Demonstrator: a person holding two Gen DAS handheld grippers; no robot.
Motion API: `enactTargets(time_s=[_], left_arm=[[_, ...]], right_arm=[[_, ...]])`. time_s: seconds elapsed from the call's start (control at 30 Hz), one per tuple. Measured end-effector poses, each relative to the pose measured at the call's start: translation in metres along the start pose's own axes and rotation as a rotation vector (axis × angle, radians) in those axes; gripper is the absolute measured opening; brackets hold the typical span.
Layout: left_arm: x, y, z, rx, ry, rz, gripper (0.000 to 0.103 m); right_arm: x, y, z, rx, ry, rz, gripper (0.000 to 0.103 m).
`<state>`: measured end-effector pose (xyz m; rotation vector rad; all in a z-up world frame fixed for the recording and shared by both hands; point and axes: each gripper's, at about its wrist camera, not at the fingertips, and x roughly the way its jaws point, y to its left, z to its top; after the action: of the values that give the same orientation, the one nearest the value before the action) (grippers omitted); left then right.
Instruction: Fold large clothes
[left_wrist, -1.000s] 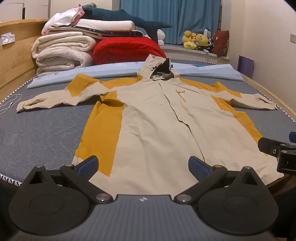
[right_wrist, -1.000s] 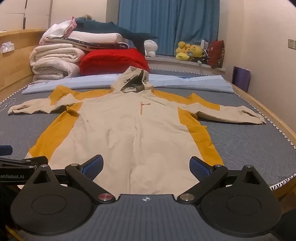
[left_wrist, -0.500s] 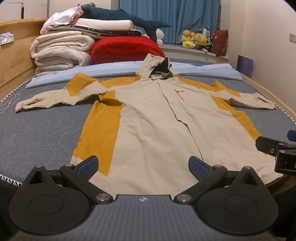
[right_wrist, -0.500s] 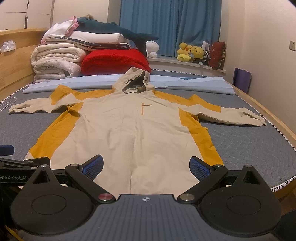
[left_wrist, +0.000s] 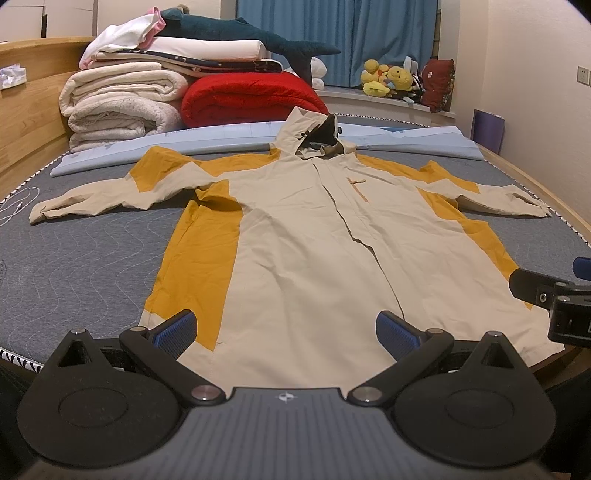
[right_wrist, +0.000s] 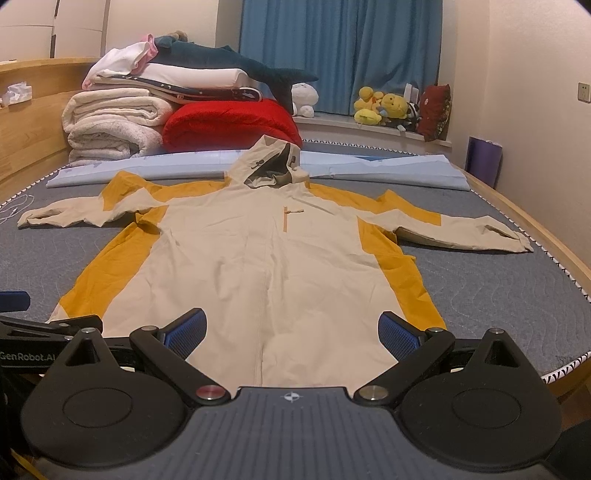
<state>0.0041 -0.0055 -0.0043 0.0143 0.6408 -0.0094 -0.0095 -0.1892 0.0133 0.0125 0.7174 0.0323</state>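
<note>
- Beige-and-mustard cloth fills the left wrist view: the hooded jacket (left_wrist: 314, 236) lies flat, front up, on the grey quilted mattress (left_wrist: 81, 258), sleeves stretched out to either side and the hood toward the folded blankets (left_wrist: 122, 107) and red quilt (left_wrist: 251, 99). Compared with a second ago the jacket sits a shade lower in the frame — the left claw (left_wrist: 284, 328) has lifted or tipped slightly, nothing more. Its blue pads stand spread wide over the near hem, pinching nothing.
- At the right edge of that view the other tool's black finger pokes in over the jacket's far hem corner, much where it was before.
- Right wrist view: the same jacket (right_wrist: 273, 258) is centred, the zip line running straight away from the lens. The right claw (right_wrist: 291, 330) is likewise spread and empty above the hem, and the framing has barely shifted over the last second.
- My reading — no fold has begun; both claws seem to be lining up at the hem for a first grasp.
</note>
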Motion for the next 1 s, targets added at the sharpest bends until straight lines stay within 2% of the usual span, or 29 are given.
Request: enactTargets(time_s=[0.17,0.4,0.53,0.57,0.63,0.67,0.73,0.9,1.0], left_arm=[[0.000,-0.001,0.000,0.003,0.001,0.001,0.103],[0.003,-0.008,-0.002,0.020,0.002,0.000,0.103],[0.002,-0.011,-0.003,0.054,0.026,0.009,0.103],[0.002,-0.011,-0.003,0.066,0.060,0.010,0.103],[0.000,-0.014,-0.004,0.086,0.058,0.012,0.103],[-0.001,-0.014,-0.003,0.086,0.098,0.003,0.103],[-0.005,-0.013,-0.001,0.074,0.108,-0.022,0.103],[-0.011,-0.021,-0.001,0.136,-0.032,-0.009,0.103],[-0.014,-0.019,0.008,0.126,-0.021,-0.021,0.103]], right_arm=[[-0.002,0.000,-0.001,0.001,-0.018,-0.005,0.095],[-0.007,0.000,0.001,0.004,-0.086,-0.038,0.095],[-0.004,0.002,0.001,-0.016,-0.094,-0.054,0.095],[-0.003,0.002,0.001,-0.019,-0.095,-0.056,0.094],[-0.001,0.002,0.000,-0.021,-0.086,-0.061,0.094],[0.000,0.001,0.000,-0.018,-0.078,-0.061,0.094],[0.003,0.000,0.000,-0.009,-0.060,-0.060,0.094],[0.008,-0.005,0.001,0.019,-0.024,-0.060,0.094],[0.010,-0.010,0.004,0.046,-0.015,-0.055,0.094]])
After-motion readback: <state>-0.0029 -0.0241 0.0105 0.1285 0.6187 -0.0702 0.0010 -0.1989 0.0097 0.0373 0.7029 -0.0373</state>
